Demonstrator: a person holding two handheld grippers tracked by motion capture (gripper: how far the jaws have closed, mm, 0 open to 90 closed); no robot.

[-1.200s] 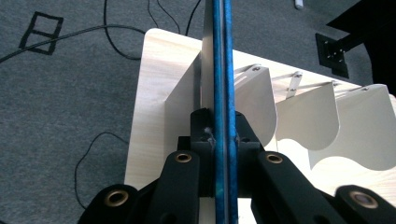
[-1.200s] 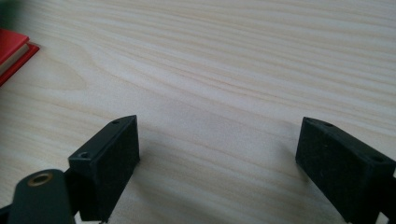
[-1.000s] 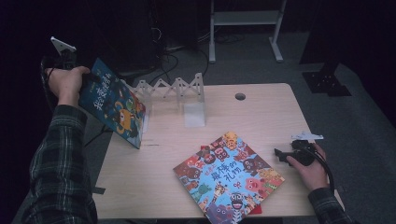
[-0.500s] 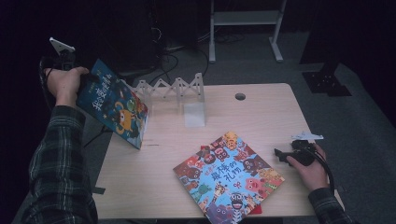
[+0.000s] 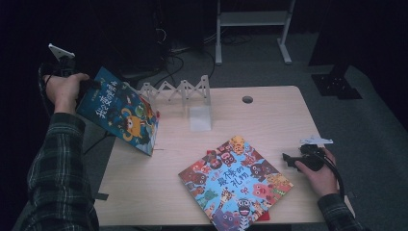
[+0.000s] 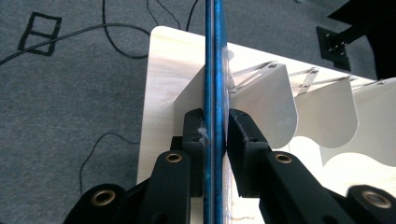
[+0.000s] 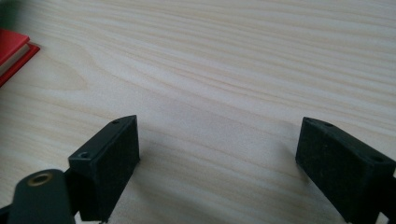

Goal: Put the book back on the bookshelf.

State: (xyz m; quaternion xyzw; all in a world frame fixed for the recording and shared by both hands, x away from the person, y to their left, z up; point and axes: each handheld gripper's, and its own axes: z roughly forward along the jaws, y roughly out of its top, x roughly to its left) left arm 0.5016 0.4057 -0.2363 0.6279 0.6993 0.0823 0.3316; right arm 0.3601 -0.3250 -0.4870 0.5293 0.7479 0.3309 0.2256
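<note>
Blue-covered picture book [image 5: 120, 115] held tilted off the tabletop's [image 5: 269, 115] left edge, its lower corner near the wood; left gripper [image 6: 215, 135] has its jaws pressed on the book's thin edge, having just eased open slightly; white folding rack [image 5: 178, 91] stands just behind; second picture book [image 5: 235, 185] lies flat near the front; right gripper [image 5: 291, 160] rests beside it, jaws wide, nothing between them.
</note>
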